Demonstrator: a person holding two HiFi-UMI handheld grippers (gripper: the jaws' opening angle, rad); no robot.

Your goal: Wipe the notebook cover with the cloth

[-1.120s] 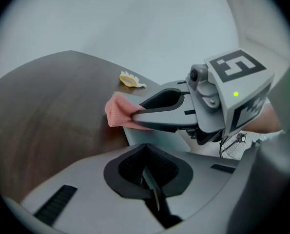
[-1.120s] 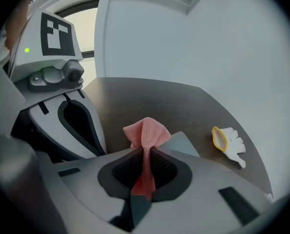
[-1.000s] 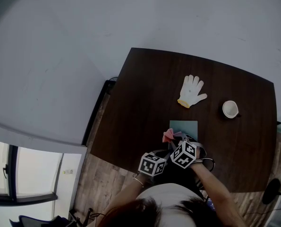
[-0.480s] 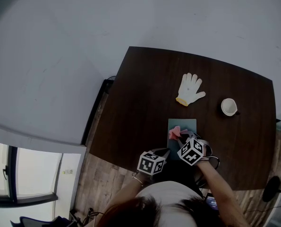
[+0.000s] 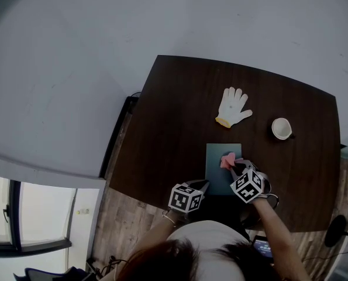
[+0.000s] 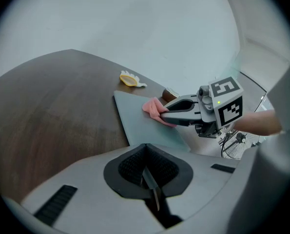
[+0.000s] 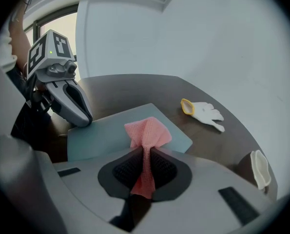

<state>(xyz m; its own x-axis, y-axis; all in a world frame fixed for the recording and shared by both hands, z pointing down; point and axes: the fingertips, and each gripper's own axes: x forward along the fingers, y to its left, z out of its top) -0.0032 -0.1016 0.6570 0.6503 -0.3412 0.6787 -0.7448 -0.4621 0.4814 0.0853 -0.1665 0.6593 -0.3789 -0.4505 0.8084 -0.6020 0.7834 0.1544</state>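
Since a second ago the cloth [image 5: 227, 160] has swept from the notebook's [image 5: 215, 164] left edge over to the right of its middle, so I'd say the wiping is well under way, with at least one pass across the cover made. That teal notebook lies flat near the front edge of the dark table [image 5: 174, 122], and the pink cloth's free end drags on its cover. The right claw [image 5: 235, 168] is pinched on the cloth's bunched tail. The left claw [image 5: 203, 184] is pressed together on nothing, its tips at the near left corner, perhaps steadying the book. The far strip and right margin look left to do. A white glove [image 5: 233, 107] and a cup [image 5: 281, 128] sit well apart, farther back.
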